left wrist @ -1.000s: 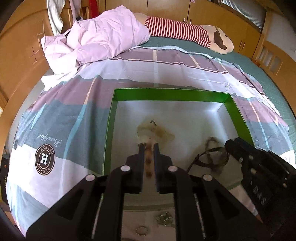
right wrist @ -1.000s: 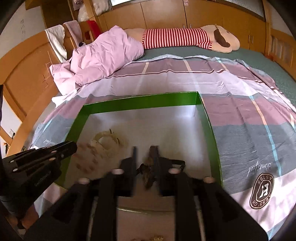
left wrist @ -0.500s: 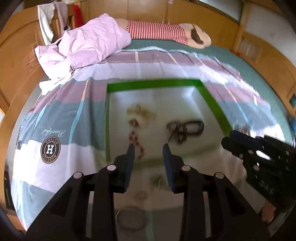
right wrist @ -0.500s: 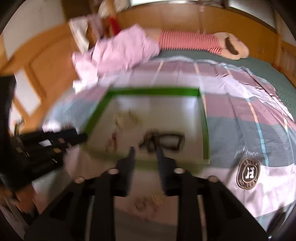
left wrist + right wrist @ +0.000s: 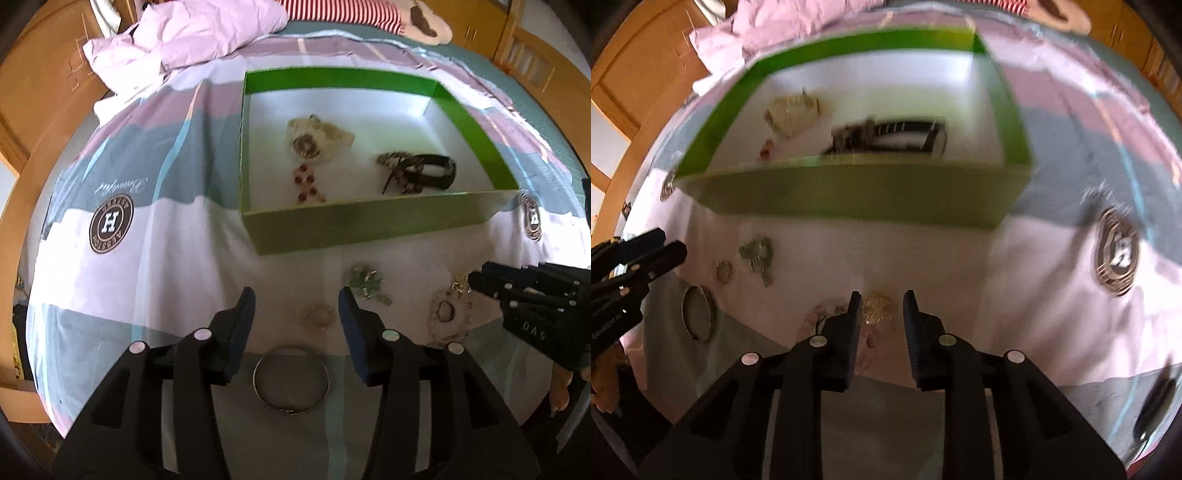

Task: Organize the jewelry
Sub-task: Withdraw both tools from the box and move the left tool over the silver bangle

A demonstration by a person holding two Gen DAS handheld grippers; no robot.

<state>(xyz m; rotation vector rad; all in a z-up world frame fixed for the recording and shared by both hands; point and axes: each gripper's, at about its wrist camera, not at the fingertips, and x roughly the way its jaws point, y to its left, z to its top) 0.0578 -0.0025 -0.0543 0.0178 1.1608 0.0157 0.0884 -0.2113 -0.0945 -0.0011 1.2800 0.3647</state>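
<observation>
I am judging this the reach for the next pieces, both grippers empty, some jewelry already lying in the green box (image 5: 354, 225). My left gripper (image 5: 297, 304) is opening, jaws about half spread with nothing between them; a small beaded ring (image 5: 317, 315) is lying just beyond its tips and the silver bangle (image 5: 291, 378) under them. My right gripper (image 5: 878, 306) is also opening, narrower, hovering over a gold chain heap (image 5: 876, 307) lying right at its tips. Next, I am thinking, each needs lowering and closing on one piece.
</observation>
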